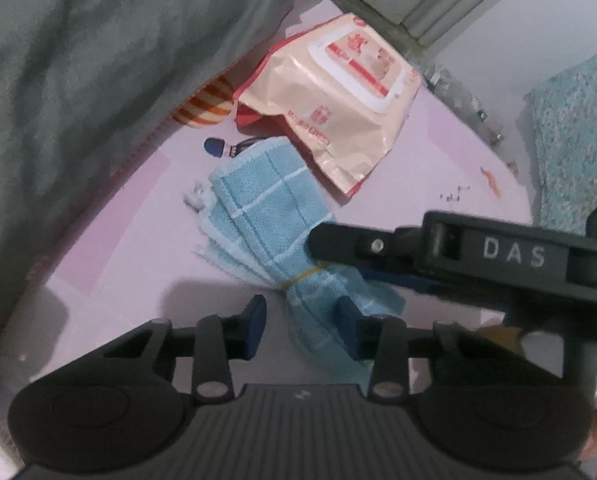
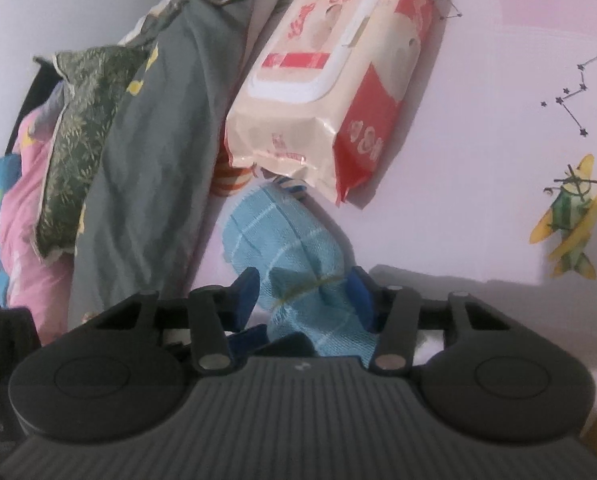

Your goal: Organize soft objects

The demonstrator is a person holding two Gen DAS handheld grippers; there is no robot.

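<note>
We're working on a pale pink sheet (image 2: 478,60) printed with little constellations and a toy plane, and that sheet is our landmark for everything here. Biggest thing on it is the grey duvet (image 1: 98,80) piling up along one edge, with a green leafy pillow (image 2: 78,140) and more pink bedding stacked behind it in the right wrist view. Probably that heap is why the smaller stuff is getting sorted out in the open part of the sheet.

Next down is the pack of wet wipes (image 2: 326,92), lying flat mid-sheet with its flip lid facing up and one crimped end pointing toward us. Something orange-striped (image 1: 206,106) is peeking out between the pack and the duvet; we can't tell what it is.

Then the thing we're actually dealing with: the blue towel bundle (image 1: 266,216), lying on the sheet just in front of the wipes, cinched near one end by a thin yellow rubber band (image 1: 304,274). That band is keeping the folded layers together, so the waist makes a natural place to grab.

Both tongs are coming at it there. The right gripper (image 2: 304,300) is straddling the banded waist, jaws fairly narrow, pads hugging the cloth, apparently pinching it. The left gripper (image 1: 300,326) is also narrowed, one pad against the towel's tail end, the other pad not touching, so it isn't gripping yet.
</note>
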